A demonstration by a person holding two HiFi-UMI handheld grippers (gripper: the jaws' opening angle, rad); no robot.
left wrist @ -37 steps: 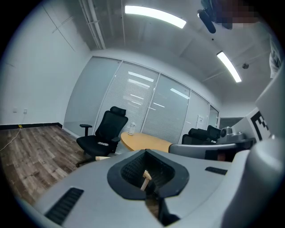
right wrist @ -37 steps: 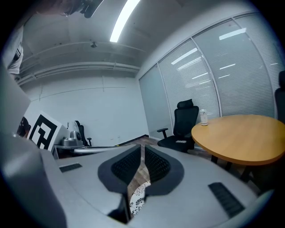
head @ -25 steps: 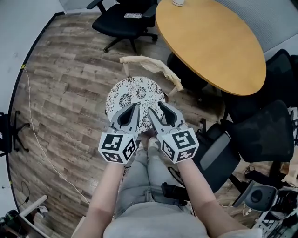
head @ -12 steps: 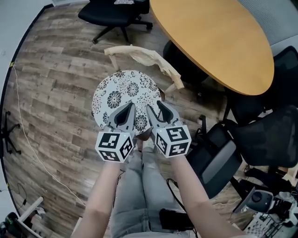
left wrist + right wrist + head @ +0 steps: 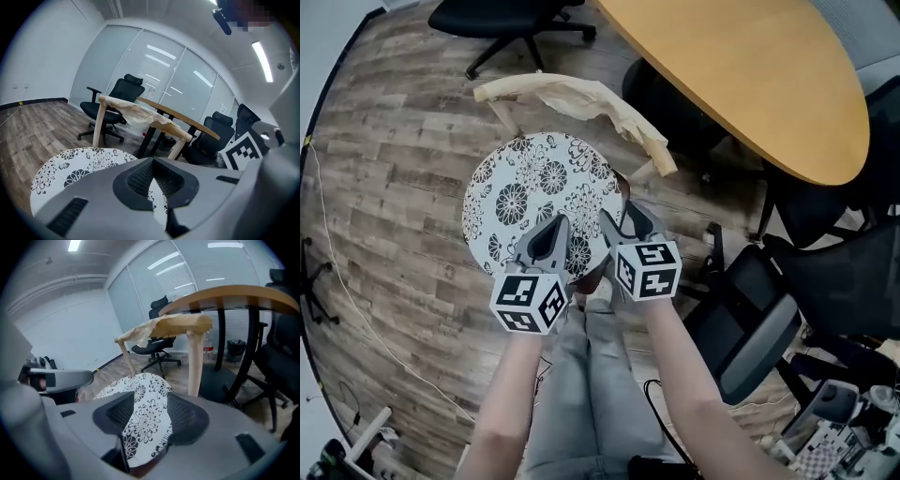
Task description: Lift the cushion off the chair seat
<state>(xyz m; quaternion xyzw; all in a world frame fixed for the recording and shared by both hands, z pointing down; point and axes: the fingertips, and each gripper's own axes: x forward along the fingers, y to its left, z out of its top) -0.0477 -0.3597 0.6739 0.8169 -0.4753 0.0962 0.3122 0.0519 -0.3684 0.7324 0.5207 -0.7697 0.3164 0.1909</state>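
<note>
Nearly on it: right jaws straddle the cushion's rim

Closest in, the person's forearms reach down over their own legs, so both tools meet the near side of the cushion (image 5: pixel 525 192) from above. The left gripper (image 5: pixel 551 225) sits at the cushion's 6 o'clock. Its jaws are closed tip to tip with nothing between them, and only a sliver of flowered fabric shows below. My reading is that it is parked low over the rim as a helper, ready to steady the pad or take a second hold.

The right gripper (image 5: pixel 624 217) is at about 4 o'clock, its jaws well apart with the cushion's edge lying in the gap (the right gripper view shows the pattern running between both pads, and the rim's underside just below). Nothing shows the pads pressing yet, so the hold looks prepared rather than made. Going for the rim makes sense, since a flat round pad offers no other purchase.

The cushion itself lies flat on the chair, covering the seat. Beyond it, at 12 o'clock, the chair back (image 5: pixel 572 98) carries a pale wrapping. Farther off, a round wooden table (image 5: pixel 741 75) fills 1 to 2 o'clock, with a black office chair (image 5: pixel 502 14) at 12.
</note>
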